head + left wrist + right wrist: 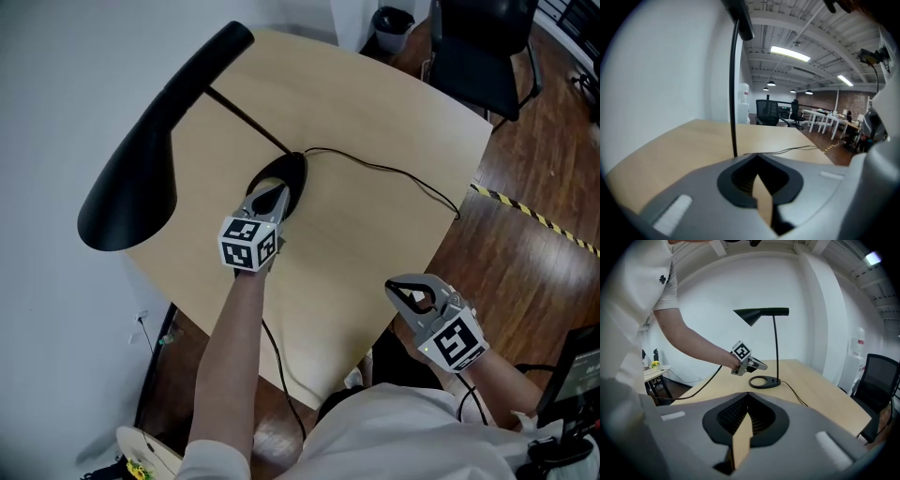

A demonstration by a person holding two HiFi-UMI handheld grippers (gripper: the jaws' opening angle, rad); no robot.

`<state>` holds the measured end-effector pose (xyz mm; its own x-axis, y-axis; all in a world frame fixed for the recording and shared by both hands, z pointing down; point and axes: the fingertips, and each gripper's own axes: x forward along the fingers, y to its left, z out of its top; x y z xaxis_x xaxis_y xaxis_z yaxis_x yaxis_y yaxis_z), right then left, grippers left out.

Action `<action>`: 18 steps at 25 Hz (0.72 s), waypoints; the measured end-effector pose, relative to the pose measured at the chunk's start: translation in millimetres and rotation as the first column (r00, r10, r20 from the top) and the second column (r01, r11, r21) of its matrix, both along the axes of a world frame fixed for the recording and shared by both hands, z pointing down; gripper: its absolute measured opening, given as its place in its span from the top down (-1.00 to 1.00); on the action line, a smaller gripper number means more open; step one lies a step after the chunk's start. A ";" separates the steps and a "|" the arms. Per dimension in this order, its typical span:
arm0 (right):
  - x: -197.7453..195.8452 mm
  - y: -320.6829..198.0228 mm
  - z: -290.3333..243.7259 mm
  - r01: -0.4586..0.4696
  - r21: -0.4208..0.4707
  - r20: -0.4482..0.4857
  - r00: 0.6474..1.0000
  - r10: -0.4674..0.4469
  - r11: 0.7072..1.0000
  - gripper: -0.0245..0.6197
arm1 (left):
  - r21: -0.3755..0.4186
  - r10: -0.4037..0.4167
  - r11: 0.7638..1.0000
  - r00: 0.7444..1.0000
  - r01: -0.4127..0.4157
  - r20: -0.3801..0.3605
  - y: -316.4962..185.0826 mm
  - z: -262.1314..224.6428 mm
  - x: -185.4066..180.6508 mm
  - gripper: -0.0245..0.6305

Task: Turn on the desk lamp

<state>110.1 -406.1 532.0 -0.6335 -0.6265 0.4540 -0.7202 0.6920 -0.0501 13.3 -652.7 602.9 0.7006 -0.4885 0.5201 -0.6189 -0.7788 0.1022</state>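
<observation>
Desk lamp (131, 178): black, standing on the rounded wooden table (375, 112); no glow shows under the shade, so it reads as unlit.
Lamp base (300, 171): oval ring near the table's middle, its long axis running away from the person.
Stem (246, 117): thin rod rising from the base's far end and leaning left to the shade.
Cord (394, 173): trails from the base rightward to the table's edge.
Left gripper (267, 199): jaws closed tip to tip, nothing between them; tips sit over the near rim of the base, pointing along its long axis toward the stem. Contact with the rim cannot be told.
Right gripper (405, 292): clenched and empty, at the table's near edge, well apart from the lamp.
Deciding relation: the base lies just ahead of and beneath the left gripper's tips, so the left hand is the nearer one.
Switch: not visible in any view; judged to sit on the base, given where the left gripper is aimed.
</observation>
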 end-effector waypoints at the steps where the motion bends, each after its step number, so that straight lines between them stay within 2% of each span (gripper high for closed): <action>1: 2.1 -1.7 4.2 -0.003 -0.006 0.004 1.000 0.003 1.000 0.91 | -0.003 -0.006 1.000 1.000 0.006 0.010 -9.7 8.1 2.7 0.88; 10: 17.1 -3.8 30.3 -0.038 -0.065 0.023 0.999 0.039 0.997 0.91 | -0.049 -0.017 0.999 0.993 0.023 0.116 -68.6 67.9 13.3 0.88; 18: 22.7 -0.9 45.0 -0.070 -0.096 0.044 0.996 0.074 0.993 0.91 | -0.080 -0.010 0.996 0.985 0.024 0.170 -80.3 95.2 8.6 0.88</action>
